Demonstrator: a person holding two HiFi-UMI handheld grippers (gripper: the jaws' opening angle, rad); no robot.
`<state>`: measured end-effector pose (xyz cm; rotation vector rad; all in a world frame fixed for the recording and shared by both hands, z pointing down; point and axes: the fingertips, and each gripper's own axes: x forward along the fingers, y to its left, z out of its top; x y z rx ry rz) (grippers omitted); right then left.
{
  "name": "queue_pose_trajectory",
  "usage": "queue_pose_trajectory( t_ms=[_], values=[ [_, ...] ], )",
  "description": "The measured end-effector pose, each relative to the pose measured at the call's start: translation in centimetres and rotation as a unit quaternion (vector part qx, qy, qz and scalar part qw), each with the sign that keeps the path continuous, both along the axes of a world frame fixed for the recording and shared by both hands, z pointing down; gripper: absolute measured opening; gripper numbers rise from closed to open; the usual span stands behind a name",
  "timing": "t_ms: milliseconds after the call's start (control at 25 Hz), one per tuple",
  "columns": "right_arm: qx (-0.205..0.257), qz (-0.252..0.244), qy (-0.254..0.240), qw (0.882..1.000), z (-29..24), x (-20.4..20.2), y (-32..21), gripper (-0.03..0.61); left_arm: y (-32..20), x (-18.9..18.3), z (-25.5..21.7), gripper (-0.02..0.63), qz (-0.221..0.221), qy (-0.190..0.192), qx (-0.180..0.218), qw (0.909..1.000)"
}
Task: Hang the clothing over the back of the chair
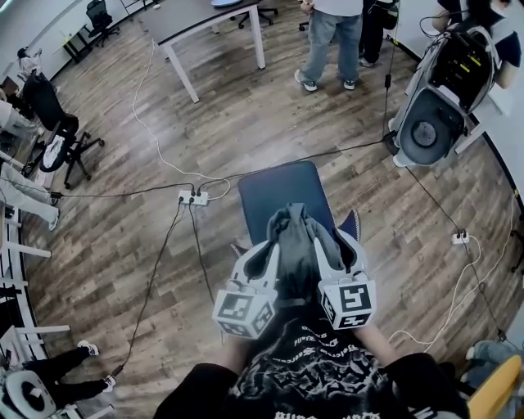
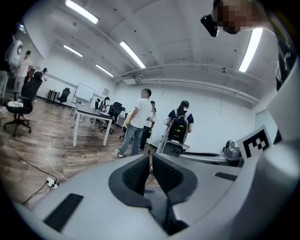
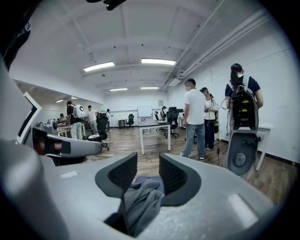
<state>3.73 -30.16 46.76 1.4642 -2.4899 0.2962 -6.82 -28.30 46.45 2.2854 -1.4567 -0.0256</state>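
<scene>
The grey clothing [image 1: 293,245] is bunched up between my two grippers, above the blue chair seat [image 1: 282,192]. My right gripper [image 1: 334,243] is at its right side. In the right gripper view a fold of the clothing [image 3: 140,201] fills the lower gap between the dark pads [image 3: 174,176], and the right gripper [image 3: 147,169] is shut on it, with the chair [image 3: 149,180] showing past the tips. My left gripper [image 1: 260,247] lies against the clothing's left side. In its own view the left gripper [image 2: 151,163] is shut to a thin slit with no cloth showing in it.
A power strip [image 1: 193,197] with cables lies on the wood floor left of the chair. A white machine [image 1: 430,123] stands at the right, a table [image 1: 205,16] and standing people [image 1: 332,41] farther off, and an office chair [image 1: 61,135] at the left.
</scene>
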Motion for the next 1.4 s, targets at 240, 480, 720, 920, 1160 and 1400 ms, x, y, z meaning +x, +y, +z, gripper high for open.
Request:
queue_pose_trajectory(
  t_ms=[240,480,720,920,1160,1400],
  values=[
    [-0.016,0.006,0.007,1.000,1.2,0.1,0.4,0.048,0.2,1.1,0.6,0.023,0.014,-0.016,-0.003,0.9998],
    [-0.030,0.008,0.011,0.999,2.1,0.4,0.5,0.005,0.5,1.9,1.7,0.011,0.023,-0.029,-0.011,0.9992],
    [-0.014,-0.018,0.035,0.999,1.8,0.3,0.4,0.005,0.7,2.4,2.1,0.011,0.037,-0.057,-0.009,0.9977],
    [-0.017,-0.039,0.041,0.998,2.0,-0.1,1.2,0.005,0.9,2.2,2.8,0.011,0.023,-0.053,-0.024,0.9980],
    [-0.018,-0.060,0.041,0.997,2.2,-0.9,2.1,0.005,1.4,3.0,2.4,0.011,0.035,-0.078,0.000,0.9963],
    [-0.020,-0.068,0.045,0.996,2.4,-1.0,2.2,0.005,1.4,2.8,2.8,0.010,0.026,-0.078,-0.005,0.9966]
  ],
)
